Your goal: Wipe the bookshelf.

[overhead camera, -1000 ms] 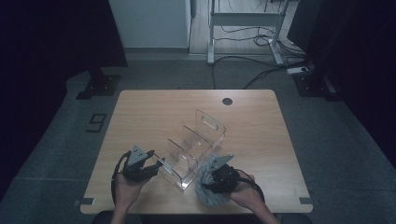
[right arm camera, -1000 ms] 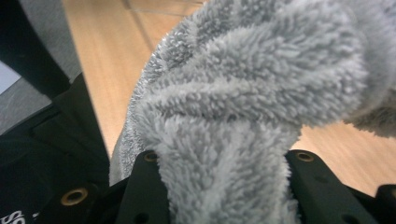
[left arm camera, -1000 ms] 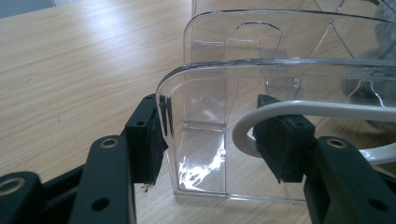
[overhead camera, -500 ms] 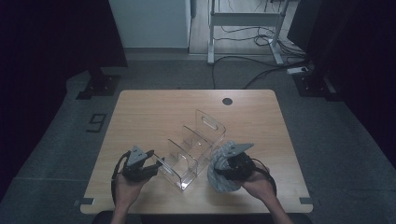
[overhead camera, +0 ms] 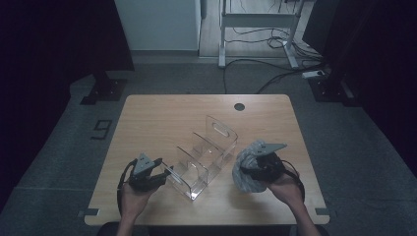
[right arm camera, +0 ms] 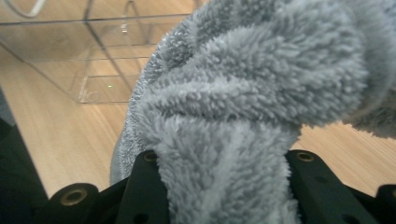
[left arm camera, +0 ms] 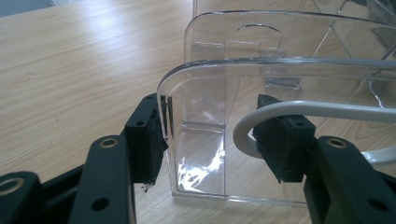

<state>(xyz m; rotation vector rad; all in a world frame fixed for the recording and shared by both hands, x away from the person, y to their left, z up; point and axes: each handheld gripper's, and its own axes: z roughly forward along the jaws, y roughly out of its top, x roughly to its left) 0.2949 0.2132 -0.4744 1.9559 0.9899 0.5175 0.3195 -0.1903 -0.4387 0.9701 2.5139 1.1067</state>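
A clear plastic divider rack (overhead camera: 206, 152) lies slantwise in the middle of the wooden table (overhead camera: 162, 118). My left gripper (overhead camera: 166, 174) holds its near-left end. In the left gripper view the jaws (left arm camera: 212, 135) straddle the rack's end wall (left arm camera: 261, 37), and the left pad presses on its edge. My right gripper (overhead camera: 248, 169) is to the right of the rack, shut on a bundled grey fleece cloth (overhead camera: 246, 182). The cloth (right arm camera: 257, 84) bulges up between that gripper's jaws (right arm camera: 219, 163), with the rack (right arm camera: 93, 46) behind it at upper left.
A dark round grommet (overhead camera: 239, 106) sits near the table's far edge. A white cable (left arm camera: 317, 109) loops across the left gripper's right jaw. Beyond the table stand a white metal frame (overhead camera: 255, 19) and floor cables. A "9" marker (overhead camera: 102, 129) lies on the floor at left.
My right gripper has carried the grey cloth up and to the right, away from the rack's near end. The left gripper and the rack have stayed put.
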